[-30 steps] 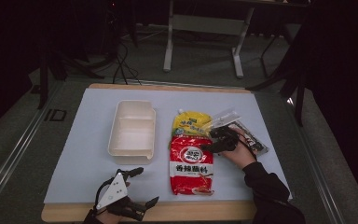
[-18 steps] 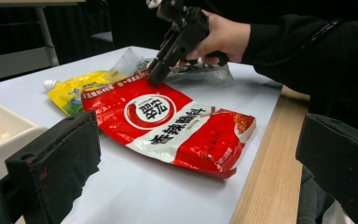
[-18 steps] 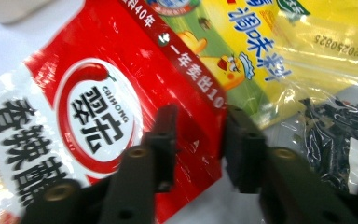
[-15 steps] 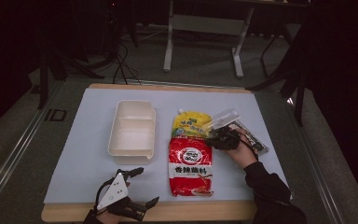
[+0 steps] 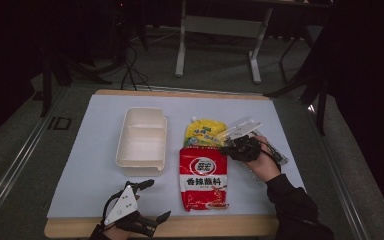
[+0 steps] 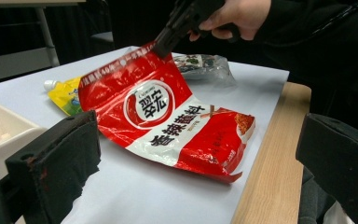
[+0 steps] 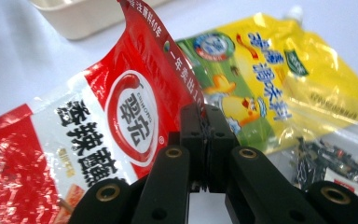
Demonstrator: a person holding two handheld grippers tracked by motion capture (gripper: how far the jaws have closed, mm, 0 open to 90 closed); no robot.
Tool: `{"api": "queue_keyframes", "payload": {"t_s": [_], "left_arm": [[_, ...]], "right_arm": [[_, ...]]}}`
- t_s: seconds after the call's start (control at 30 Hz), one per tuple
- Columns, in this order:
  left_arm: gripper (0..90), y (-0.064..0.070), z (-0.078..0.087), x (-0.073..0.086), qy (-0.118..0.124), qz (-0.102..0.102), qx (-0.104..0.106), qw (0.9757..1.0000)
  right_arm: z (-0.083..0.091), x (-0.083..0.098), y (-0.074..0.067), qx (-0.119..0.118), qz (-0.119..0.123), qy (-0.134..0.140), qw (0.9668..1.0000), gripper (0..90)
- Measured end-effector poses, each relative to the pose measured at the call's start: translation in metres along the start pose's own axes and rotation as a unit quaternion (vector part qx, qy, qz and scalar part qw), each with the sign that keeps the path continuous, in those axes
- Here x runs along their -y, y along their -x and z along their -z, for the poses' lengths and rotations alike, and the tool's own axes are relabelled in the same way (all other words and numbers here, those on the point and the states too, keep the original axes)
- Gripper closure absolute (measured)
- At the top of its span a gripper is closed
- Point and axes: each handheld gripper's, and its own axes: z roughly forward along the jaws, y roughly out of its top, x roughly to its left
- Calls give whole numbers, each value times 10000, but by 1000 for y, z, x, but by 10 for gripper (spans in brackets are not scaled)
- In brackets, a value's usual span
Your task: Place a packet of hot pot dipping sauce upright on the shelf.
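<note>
The right gripper (image 7: 207, 122) is pinching the floppy red foil seasoning pouch (image 5: 203, 178) at its one-o'clock corner — light, slippery film, sagging as it lifts; the left gripper (image 5: 150, 200) is gaping wide, holding nothing.

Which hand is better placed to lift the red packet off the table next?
Right: its gripper is already shut on the red packet, one edge raised. The left gripper sits open, apart.

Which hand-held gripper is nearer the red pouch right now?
Right. The right hand-held gripper is shut on the top corner of the red pouch, lifting that edge. The left hand-held gripper stands open near the table's front edge, apart from the pouch.
</note>
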Motion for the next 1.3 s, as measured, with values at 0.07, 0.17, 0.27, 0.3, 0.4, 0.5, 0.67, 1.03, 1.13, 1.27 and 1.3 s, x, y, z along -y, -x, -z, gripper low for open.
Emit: {"api": "queue_keyframes", "payload": {"t_s": [0.07, 0.17, 0.27, 0.3, 0.4, 0.5, 0.67, 1.03, 1.13, 1.27, 1.3], "left_arm": [[9, 0, 0, 0, -4, 0, 0, 10000], [9, 0, 0, 0, -36, -15, -19, 10000], [9, -1, 0, 0, -31, 3, -54, 10000], [9, -1, 0, 0, -31, 3, -54, 10000], [10, -3, -1, -3, -115, 13, -235, 9997], [10, -6, -1, -11, -181, 141, -246, 9994], [9, -8, -4, -24, -267, 46, -513, 9983], [88, -24, -37, -50, -469, 177, 83, 9987], [182, -24, -46, -51, -547, 160, 288, 9980], [412, -19, -55, -52, -601, 4, 566, 9966], [480, -18, -56, -53, -615, 10, 685, 9958]], "right_arm": [[6, -5, -6, -7, 114, 66, 9999, 890], [14, -8, -11, -17, 130, 202, 9997, 890], [23, -10, -16, -70, 161, 354, 9992, 891], [23, -10, -16, -70, 161, 354, 9992, 891], [37, -13, -27, -64, 284, 499, 9983, 891], [49, -14, -36, -73, 396, 614, 9973, 892], [67, -16, -49, -138, 537, 806, 9952, 893], [93, -19, -76, -390, 763, 1105, 9902, 893], [99, -22, -85, -406, 913, 1134, 9885, 893], [104, -25, -94, -364, 1064, 1180, 9866, 893], [105, -25, -95, -395, 1067, 1188, 9864, 893]]}}
